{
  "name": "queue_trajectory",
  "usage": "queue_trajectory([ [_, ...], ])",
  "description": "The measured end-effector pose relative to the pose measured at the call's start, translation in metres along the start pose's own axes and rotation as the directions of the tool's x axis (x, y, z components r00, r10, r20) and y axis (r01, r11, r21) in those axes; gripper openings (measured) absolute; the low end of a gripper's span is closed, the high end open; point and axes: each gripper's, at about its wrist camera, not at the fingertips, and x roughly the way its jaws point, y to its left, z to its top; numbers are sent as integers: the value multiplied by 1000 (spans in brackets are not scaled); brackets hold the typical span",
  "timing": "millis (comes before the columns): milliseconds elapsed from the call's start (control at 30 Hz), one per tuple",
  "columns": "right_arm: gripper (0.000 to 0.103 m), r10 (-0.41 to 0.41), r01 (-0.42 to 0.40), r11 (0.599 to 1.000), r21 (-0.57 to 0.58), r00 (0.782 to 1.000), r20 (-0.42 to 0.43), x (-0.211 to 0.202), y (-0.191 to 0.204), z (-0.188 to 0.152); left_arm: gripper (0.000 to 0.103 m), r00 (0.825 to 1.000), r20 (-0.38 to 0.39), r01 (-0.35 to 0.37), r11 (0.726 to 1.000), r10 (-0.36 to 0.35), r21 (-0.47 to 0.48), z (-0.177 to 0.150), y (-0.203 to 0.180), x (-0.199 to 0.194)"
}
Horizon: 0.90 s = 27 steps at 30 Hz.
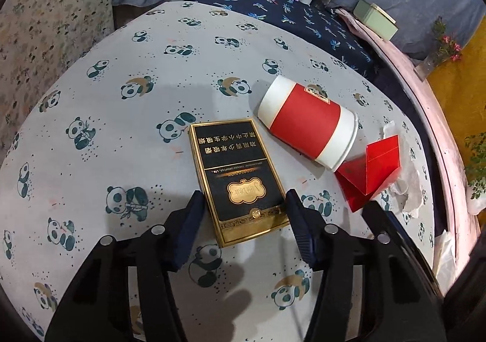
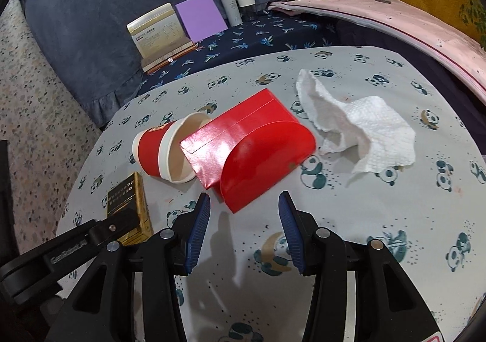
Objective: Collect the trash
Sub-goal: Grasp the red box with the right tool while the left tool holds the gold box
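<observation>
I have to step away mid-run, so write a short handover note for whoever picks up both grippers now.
Left gripper: open, fingers straddling the near end of the black-and-gold cigarette box, not yet closed.
Right gripper: open, empty, just short of the red paper box.
Tipped red-and-white paper cup lies between the two boxes; crumpled tissue beyond the red box.
Done: nothing collected.
Left: all four pieces remain on the panda cloth; no bin in view.

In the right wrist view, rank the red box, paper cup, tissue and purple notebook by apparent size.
1. Red box and crumpled tissue: look alike, left unranked.
2. Paper cup, partly hidden by the box.
3. Purple notebook, farther away, so true size unsure.
</observation>
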Motion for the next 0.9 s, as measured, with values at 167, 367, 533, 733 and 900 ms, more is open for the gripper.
queue_trajectory([
  [167,46,-17,17,1000,-3,1000,-3,12,3,1,53,1000,1,7,1000,-7,11,-1,1,-2],
  [367,19,-52,53,999,9,999,-7,17,-6,2,53,1000,-1,15,999,-15,30,-5,-2,-2],
  [533,1,-57,58,997,45,998,-10,10,-20,1,53,1000,1,28,999,-28,43,-9,-10,-7],
  [733,1,-47,46,997,65,999,11,-9,-32,-4,53,999,6,36,998,-36,53,-19,-19,-17],
  [900,25,-45,44,997,58,999,19,-12,-28,-1,53,999,9,40,997,-41,64,-22,-26,-21],
])
